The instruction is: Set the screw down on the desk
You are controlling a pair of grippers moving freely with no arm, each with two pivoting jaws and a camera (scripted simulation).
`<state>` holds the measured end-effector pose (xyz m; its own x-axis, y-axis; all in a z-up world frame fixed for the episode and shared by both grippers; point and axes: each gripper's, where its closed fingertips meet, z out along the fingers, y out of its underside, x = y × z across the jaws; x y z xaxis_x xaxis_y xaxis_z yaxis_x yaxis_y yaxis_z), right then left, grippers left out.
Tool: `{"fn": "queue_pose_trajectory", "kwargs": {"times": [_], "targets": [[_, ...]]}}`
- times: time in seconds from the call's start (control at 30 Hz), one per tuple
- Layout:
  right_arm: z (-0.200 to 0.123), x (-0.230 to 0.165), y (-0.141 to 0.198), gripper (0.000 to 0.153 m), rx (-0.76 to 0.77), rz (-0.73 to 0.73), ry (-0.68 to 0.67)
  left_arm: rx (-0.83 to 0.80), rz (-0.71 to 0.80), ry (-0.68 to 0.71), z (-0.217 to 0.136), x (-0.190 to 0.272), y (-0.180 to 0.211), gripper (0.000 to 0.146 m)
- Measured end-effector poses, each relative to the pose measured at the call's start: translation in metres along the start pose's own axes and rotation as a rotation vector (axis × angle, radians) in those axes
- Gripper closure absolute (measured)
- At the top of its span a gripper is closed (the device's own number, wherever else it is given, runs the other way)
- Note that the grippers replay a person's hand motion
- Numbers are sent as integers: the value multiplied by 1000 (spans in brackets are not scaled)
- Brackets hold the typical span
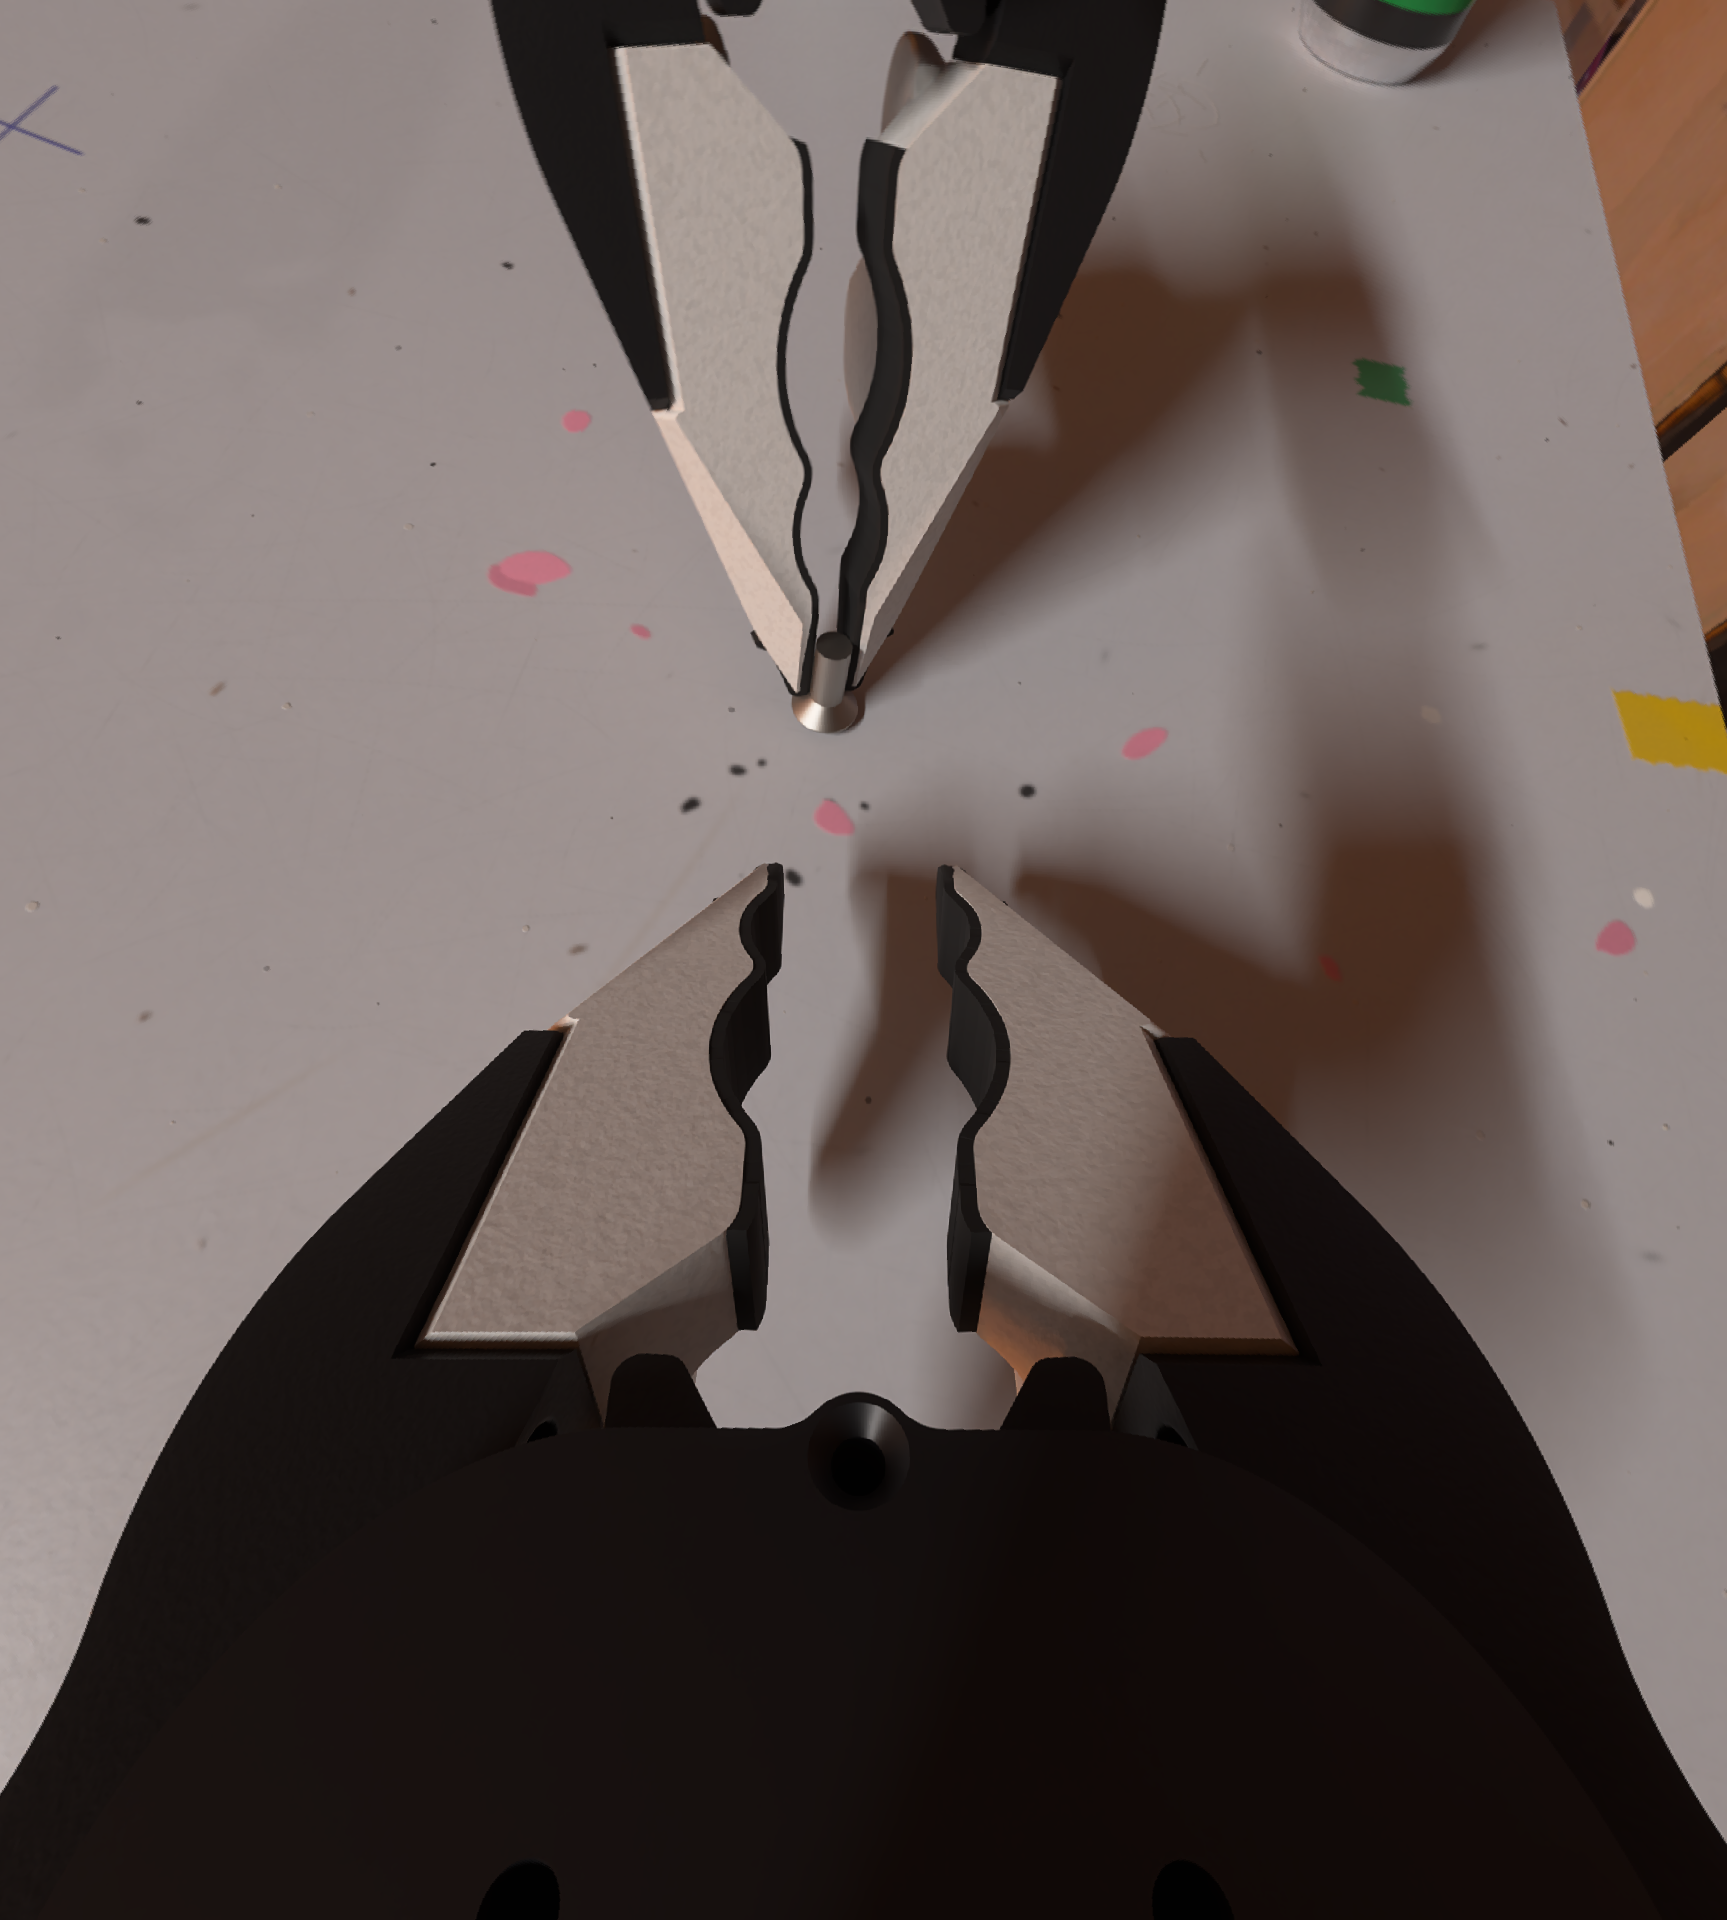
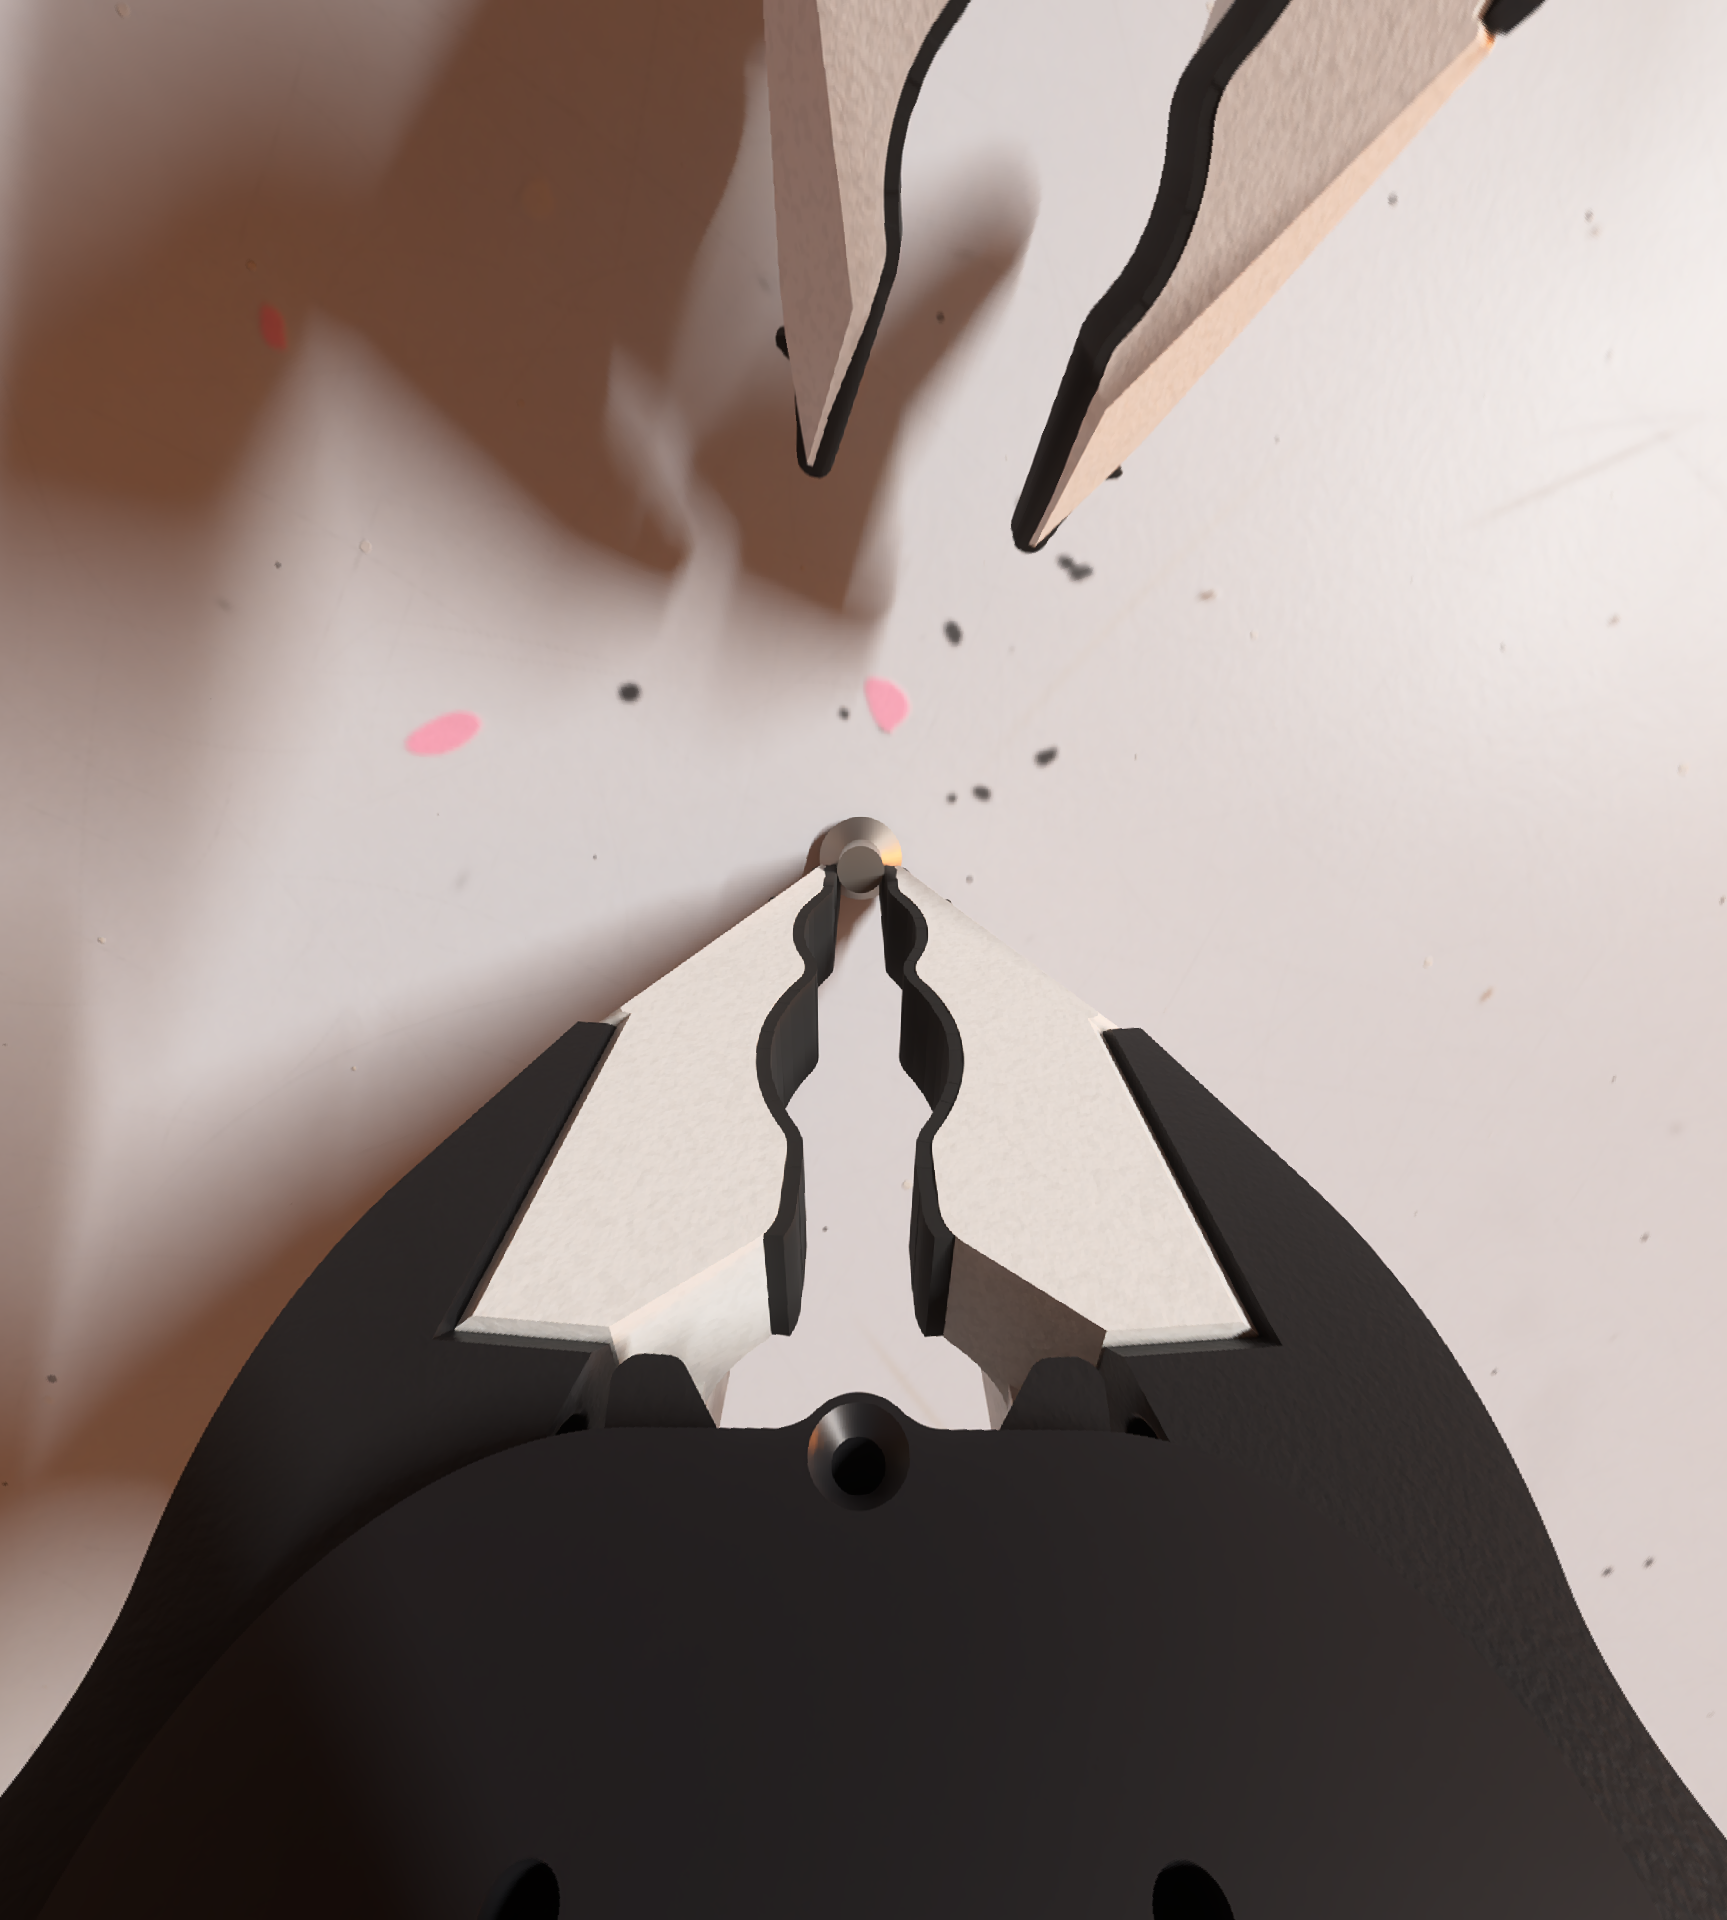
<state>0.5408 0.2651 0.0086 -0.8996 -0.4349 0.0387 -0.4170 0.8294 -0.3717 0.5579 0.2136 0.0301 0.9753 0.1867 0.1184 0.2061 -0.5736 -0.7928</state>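
A small silver screw (image 1: 828, 691) stands head down on the grey desk (image 1: 319, 831), its flat head touching the surface. My right gripper (image 1: 828, 665) comes from the far side and is shut on the screw's shaft at its fingertips. In the right wrist view the screw (image 2: 857, 854) sits pinched at the tips of the right gripper (image 2: 859, 883). My left gripper (image 1: 859, 883) is open and empty, a short way in front of the screw. It shows in the right wrist view (image 2: 916, 504) hovering beyond the screw.
A green and silver can (image 1: 1378, 36) stands at the far right of the desk. Green tape (image 1: 1380, 381) and yellow tape (image 1: 1672, 730) lie near the desk's right edge, with wooden floor (image 1: 1721, 260) beyond. Pink and black paint spots dot the surface.
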Motion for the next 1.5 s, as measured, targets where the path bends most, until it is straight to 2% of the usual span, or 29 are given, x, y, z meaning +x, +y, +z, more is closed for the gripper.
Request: {"fn": "queue_pose_trajectory", "kwargs": {"times": [0.33, 0.63, 0.93, 1.1, 1.37, 1.5], "targets": [[10, 5, -24, 145, -9, -94, -18, 5, -48, 26, -14, 1, 15, 118], [18, 5, -44, 145, -45, -186, -32, -19, -22, 25, -17, 5, 23, 119], [15, 8, -52, 140, -33, -179, -7, -36, 4, 32, -16, 12, 28, 119], [1, 10, -57, 136, 65, -78, 68, -16, 11, 15, -19, 9, 25, 120], [-21, 5, -59, 129, 305, 280, 178, 175, -32, -134, -45, -21, 0, 119], [-22, -6, -53, 129, 353, 439, 191, 186, -34, -154, -48, -28, 1, 119]]}}
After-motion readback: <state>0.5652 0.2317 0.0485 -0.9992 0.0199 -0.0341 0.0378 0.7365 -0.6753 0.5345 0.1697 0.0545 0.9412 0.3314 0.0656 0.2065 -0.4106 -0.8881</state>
